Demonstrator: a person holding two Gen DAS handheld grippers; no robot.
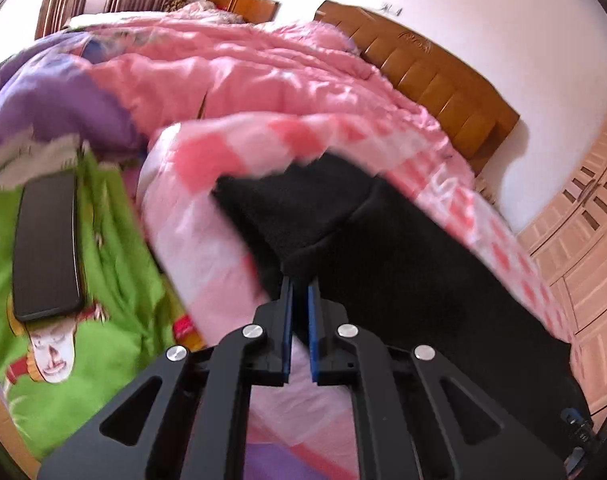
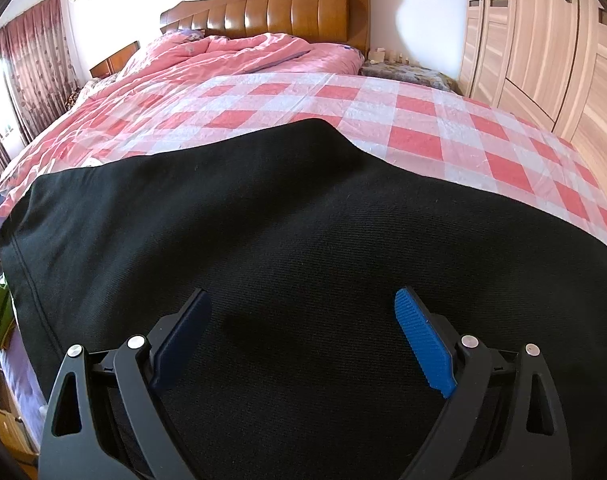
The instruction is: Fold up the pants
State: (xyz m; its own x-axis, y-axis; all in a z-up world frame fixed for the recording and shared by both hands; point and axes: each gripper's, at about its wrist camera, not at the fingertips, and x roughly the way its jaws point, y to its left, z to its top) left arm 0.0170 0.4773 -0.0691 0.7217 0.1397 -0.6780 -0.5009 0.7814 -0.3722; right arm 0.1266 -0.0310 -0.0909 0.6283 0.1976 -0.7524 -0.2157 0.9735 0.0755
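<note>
Left claw [image 1: 300, 280]: its blue pads [image 1: 288, 320] stand nearly together, and the fingertips reach into an edge of the black pants [image 1: 383, 264]. A thin gap shows between the pads lower down, where pink checked cloth is visible through it. At the tips the black fabric lies between them, so the claw appears clenched on the pants edge; the frame is blurred there and the exact bite cannot be confirmed.

Right claw [image 2: 303, 300]: released, jaws spread wide, one blue pad [image 2: 423, 344] ribbed and well lit, the other in shadow. It hovers low over the pants [image 2: 303, 220]; whether the fingertips touch the cloth cannot be told.

The pants lie spread on the bed, on a red-and-white checked cover [image 2: 443, 128]. In the right wrist view the black fabric fills the near half of the frame, a seam running down its left side and one rounded bulge pointing toward the headboard. In the left wrist view the checked cover [image 1: 207, 216] curls up around the raised pants edge.

To the left in the left wrist view, a dark phone [image 1: 47, 248] rests on green printed bedding [image 1: 115, 280].

Beyond the checked cover lies a rumpled pink quilt [image 2: 223, 60], then a wooden headboard [image 2: 279, 12] against a white wall. A light wooden wardrobe [image 2: 543, 48] stands at right; curtains [image 2: 35, 68] hang at far left.
</note>
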